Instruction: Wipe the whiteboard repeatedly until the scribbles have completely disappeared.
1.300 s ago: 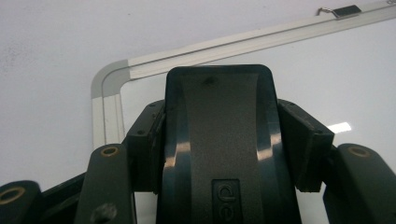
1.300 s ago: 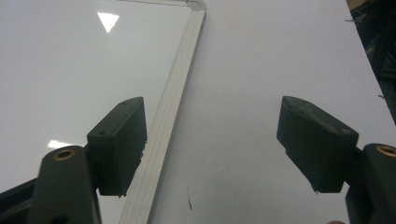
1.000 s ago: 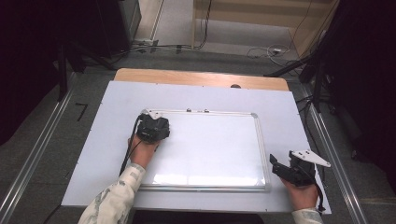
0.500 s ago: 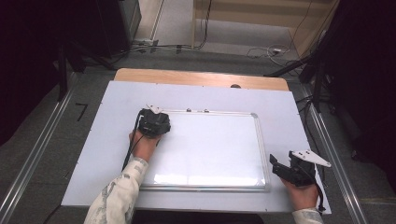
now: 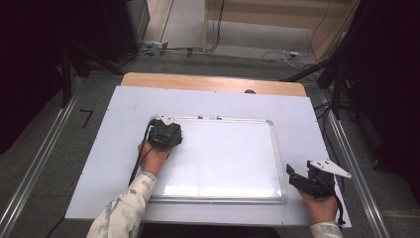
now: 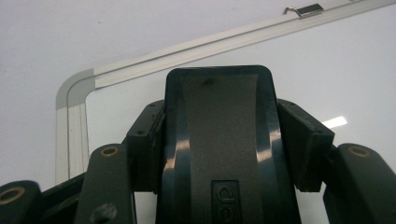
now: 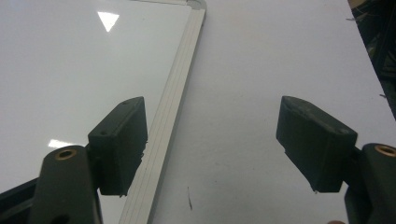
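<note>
Eraser (image 6: pixel 219 149) sits clamped in the left claw (image 5: pixel 165 134), whose jaws press on its two sides, and it rests near the top left corner of the whiteboard (image 5: pixel 223 158). In the left gripper view that rounded corner of the frame lies just ahead of the eraser, with a small metal clip (image 6: pixel 308 9) on the top rail farther off. The board lies flat in the middle of the desk (image 5: pixel 99 163), on its white cover, with its long sides running across.

The right claw (image 5: pixel 302 179) hovers just off the board's lower right corner, jaws wide apart and holding nothing; in the right gripper view one jaw stands over the board's right rail (image 7: pixel 173 93) and the other over the bare cover.

As for progress, the board's surface looks clean wherever it shows: no marks, only glare from lights. My guess is that the wiping is either finished or close to it, with the eraser at a corner. What seems left is to lift the eraser off and set it down; the part under the eraser itself cannot be checked.
</note>
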Demonstrator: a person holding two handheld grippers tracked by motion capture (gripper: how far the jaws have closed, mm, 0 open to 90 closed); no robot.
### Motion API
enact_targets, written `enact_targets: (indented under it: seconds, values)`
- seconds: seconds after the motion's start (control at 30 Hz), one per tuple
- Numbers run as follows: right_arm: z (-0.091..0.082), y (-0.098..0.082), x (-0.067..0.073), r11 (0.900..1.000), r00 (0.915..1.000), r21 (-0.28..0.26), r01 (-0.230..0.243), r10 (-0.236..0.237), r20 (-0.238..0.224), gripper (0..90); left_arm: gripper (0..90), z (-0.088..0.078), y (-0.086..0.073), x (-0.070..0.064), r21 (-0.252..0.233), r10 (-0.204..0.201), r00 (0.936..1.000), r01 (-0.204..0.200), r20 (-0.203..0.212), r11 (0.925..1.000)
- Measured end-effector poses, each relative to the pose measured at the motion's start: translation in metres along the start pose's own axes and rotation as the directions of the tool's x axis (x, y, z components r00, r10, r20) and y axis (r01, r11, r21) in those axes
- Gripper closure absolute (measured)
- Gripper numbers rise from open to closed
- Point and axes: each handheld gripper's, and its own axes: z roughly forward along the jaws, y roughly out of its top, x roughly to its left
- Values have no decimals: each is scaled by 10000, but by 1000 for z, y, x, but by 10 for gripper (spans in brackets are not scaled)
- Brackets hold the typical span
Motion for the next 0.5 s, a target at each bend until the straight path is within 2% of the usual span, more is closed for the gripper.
enact_targets:
  seconds: [0.07,0.3,0.5]
  values:
    - [-1,0,-1,10000,10000,28,-31,31,19,234,406,1,1,1,8,-62,10000,62,6,10000]
    - [-1,-2,-1,10000,10000,54,-50,50,-8,235,406,3,2,17,29,-441,9985,442,-310,9990]
    - [-1,-2,-3,9999,9999,82,-104,103,33,234,406,-3,-5,23,21,-380,9986,381,-378,9993]
